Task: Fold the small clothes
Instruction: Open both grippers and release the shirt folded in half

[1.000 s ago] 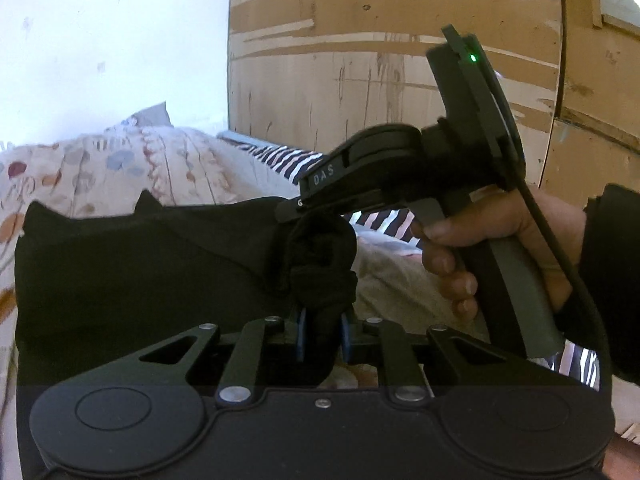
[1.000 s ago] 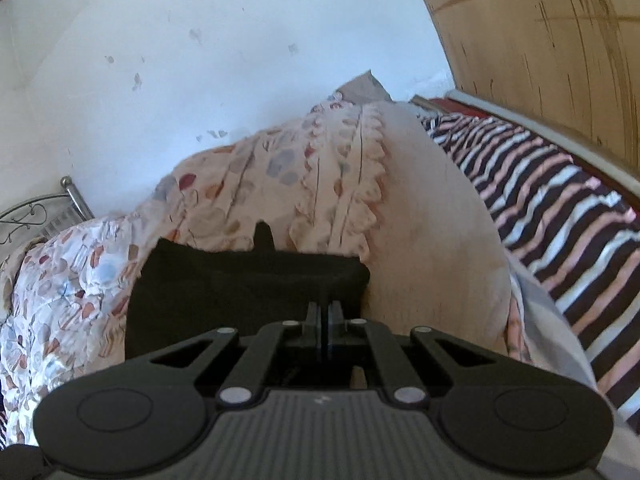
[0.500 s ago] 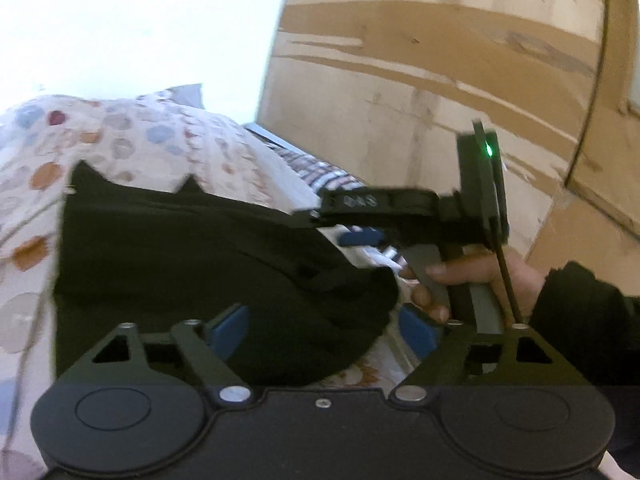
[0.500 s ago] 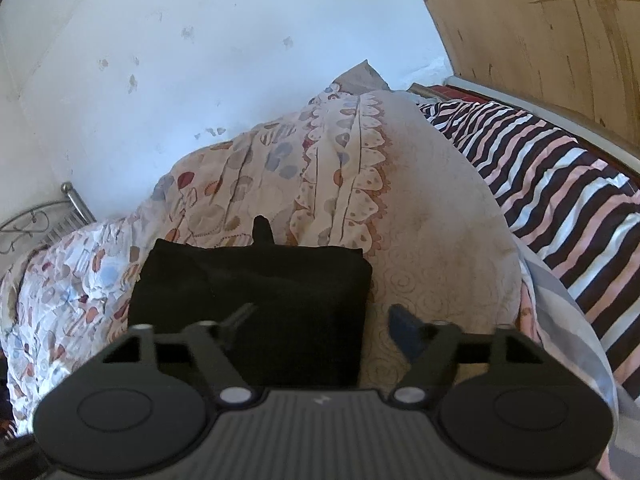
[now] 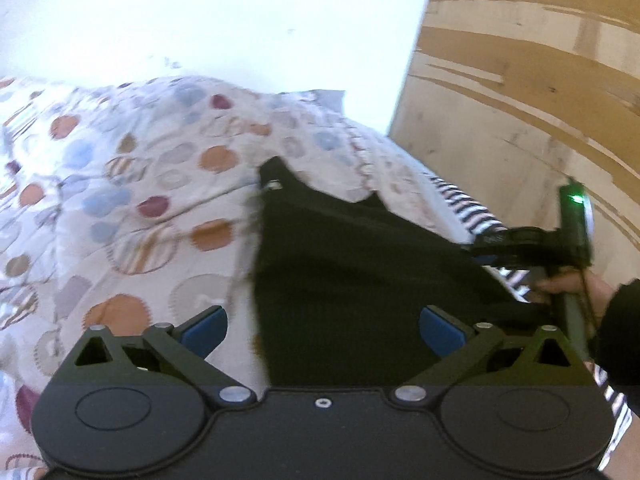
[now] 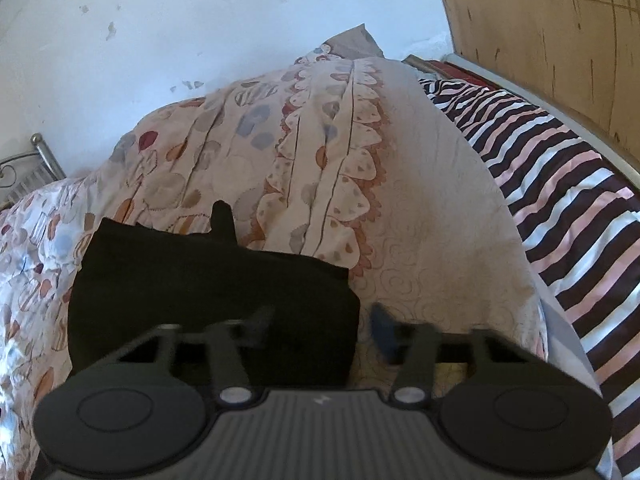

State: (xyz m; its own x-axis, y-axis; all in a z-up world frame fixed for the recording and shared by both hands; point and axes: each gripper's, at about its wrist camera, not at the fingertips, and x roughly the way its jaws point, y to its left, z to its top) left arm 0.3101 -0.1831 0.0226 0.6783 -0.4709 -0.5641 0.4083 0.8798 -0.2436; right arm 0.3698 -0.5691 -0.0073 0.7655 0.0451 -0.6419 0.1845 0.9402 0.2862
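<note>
- On the bed, in the left wrist view, a black garment point(image 5: 360, 276) lies folded flat on the spotted quilt point(image 5: 120, 200), its far edge showing two small peaks.
- The left gripper point(image 5: 322, 330) hangs over the garment's near left edge with its jaws opening, very wide; its blue pads point(image 5: 204, 328) stand clear of the cloth and clamp nothing. The left pad is over the quilt, the right one over the black fabric.
- At the right edge of the same view, a hand point(image 5: 576, 288) in a dark sleeve point(image 5: 624, 332) holds the right gripper by its handle, at the garment's far right corner; whether that one touches the cloth I cannot tell from here.
- Behind stand a white wall point(image 5: 220, 12) and a wooden panel point(image 5: 520, 92).
- In the right wrist view, the right gripper point(image 6: 320, 322) has its jaws closing, blurred by the motion, with a gap between them. The garment's point(image 6: 208, 296) right edge lies in that gap; the right pad sits over the pale quilt point(image 6: 420, 220) just beside it. The pads do not yet press the fabric.
- A striped sheet point(image 6: 560, 184) runs along the right side.
</note>
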